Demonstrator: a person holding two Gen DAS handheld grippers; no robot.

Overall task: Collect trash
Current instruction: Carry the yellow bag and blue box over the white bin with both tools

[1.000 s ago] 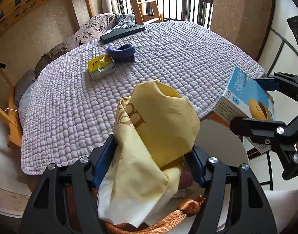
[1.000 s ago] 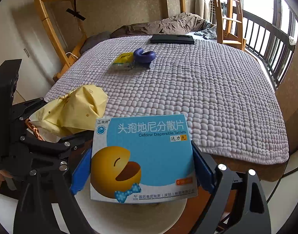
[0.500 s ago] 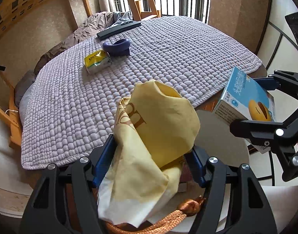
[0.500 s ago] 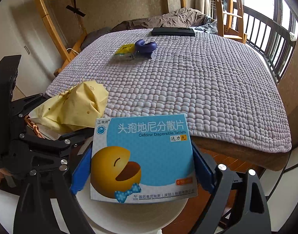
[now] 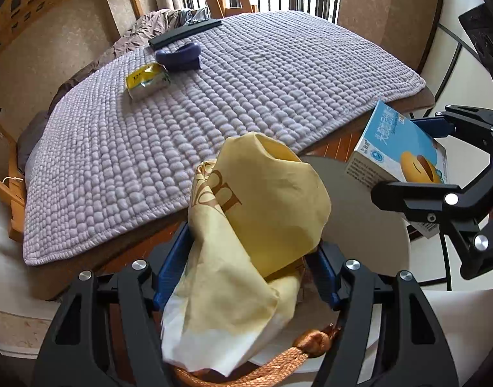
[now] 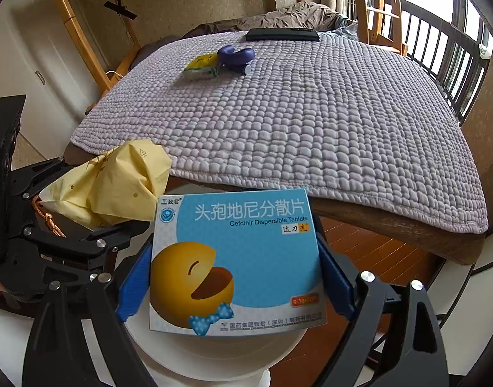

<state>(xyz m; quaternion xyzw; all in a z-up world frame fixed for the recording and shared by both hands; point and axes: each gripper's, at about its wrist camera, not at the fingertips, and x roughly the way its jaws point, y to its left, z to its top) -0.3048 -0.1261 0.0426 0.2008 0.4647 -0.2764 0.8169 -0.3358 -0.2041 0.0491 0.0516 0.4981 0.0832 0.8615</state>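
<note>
Yellow paper bag [image 5: 246,225] in left claw [image 5: 246,277] — blue medicine box [image 6: 236,264] in right claw [image 6: 235,283].

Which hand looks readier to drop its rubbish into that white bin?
Probably the right: its tongs hold the blue medicine box right above the white bin, while the left tongs' yellow wrapper hangs nearer its rim.

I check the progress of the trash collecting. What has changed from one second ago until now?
Both hand-held grippers drew back from the bed: its near edge now sits farther off, and more of the white round bin shows below. The left hand-held gripper still clamps the yellow paper bag, the right one the blue tablet box. Nothing was let go.
</note>
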